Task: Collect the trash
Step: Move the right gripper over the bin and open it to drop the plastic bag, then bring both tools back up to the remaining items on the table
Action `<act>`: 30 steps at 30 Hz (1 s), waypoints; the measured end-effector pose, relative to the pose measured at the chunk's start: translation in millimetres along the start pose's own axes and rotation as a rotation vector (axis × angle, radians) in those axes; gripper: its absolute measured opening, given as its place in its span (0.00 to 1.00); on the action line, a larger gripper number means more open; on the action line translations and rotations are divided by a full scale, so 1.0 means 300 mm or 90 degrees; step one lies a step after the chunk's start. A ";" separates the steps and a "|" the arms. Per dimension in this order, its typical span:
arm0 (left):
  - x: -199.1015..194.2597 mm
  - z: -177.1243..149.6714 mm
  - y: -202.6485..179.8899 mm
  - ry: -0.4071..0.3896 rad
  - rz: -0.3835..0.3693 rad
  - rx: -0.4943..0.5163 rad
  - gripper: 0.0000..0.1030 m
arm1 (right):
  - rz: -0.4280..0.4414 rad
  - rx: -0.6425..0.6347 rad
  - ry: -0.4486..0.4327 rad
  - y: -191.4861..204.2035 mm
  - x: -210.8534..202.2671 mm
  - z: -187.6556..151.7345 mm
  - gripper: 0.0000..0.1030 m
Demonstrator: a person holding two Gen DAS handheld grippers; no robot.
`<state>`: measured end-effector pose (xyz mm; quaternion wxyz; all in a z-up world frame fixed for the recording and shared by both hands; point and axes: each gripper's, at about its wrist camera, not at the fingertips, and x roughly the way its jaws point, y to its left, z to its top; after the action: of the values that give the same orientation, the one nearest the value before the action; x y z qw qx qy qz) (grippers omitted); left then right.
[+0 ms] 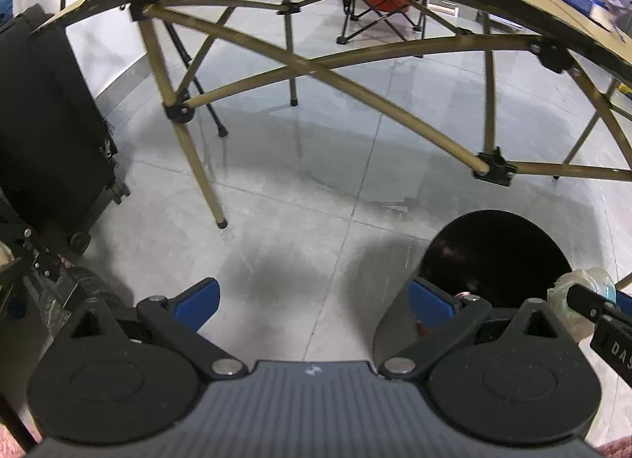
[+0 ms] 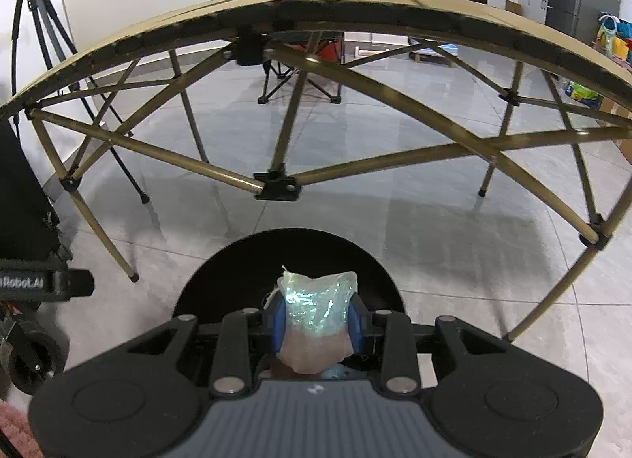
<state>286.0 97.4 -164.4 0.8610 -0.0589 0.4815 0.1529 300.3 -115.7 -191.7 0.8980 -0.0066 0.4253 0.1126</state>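
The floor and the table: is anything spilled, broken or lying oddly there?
Nothing stands out. The floor looks clean, the folding table stands level, and the crumpled wrapper sits in the right gripper over the black bin.

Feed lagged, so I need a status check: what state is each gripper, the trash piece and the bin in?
Left gripper: open, empty, beside the bin.
Right gripper: shut on the wrapper.
Wrapper: crumpled, held over the bin mouth.
Bin: open top, standing on the floor; contents too dark to tell.
Table: standing, unfolded, a book and plush toy on top.
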 end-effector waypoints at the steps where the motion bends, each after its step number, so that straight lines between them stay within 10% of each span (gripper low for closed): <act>1: 0.002 0.000 0.012 0.000 0.002 -0.003 1.00 | 0.002 -0.001 0.002 0.006 0.007 0.003 0.29; 22: 0.014 -0.005 0.087 0.010 0.003 -0.025 1.00 | 0.011 -0.004 0.078 0.087 0.152 0.007 0.34; 25: 0.012 -0.006 0.087 0.008 0.001 -0.026 1.00 | 0.017 -0.005 0.081 0.087 0.155 0.006 0.47; 29: 0.011 -0.009 0.084 0.006 0.000 -0.023 1.00 | 0.023 0.002 0.085 0.084 0.160 0.009 1.00; 30: 0.010 -0.009 0.083 0.006 0.000 -0.023 1.00 | 0.025 0.004 0.085 0.083 0.158 0.010 1.00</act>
<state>277.2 121.0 -167.2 0.8574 -0.0749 0.4830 0.1612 326.6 -81.8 -223.9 0.8654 -0.0029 0.4843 0.1282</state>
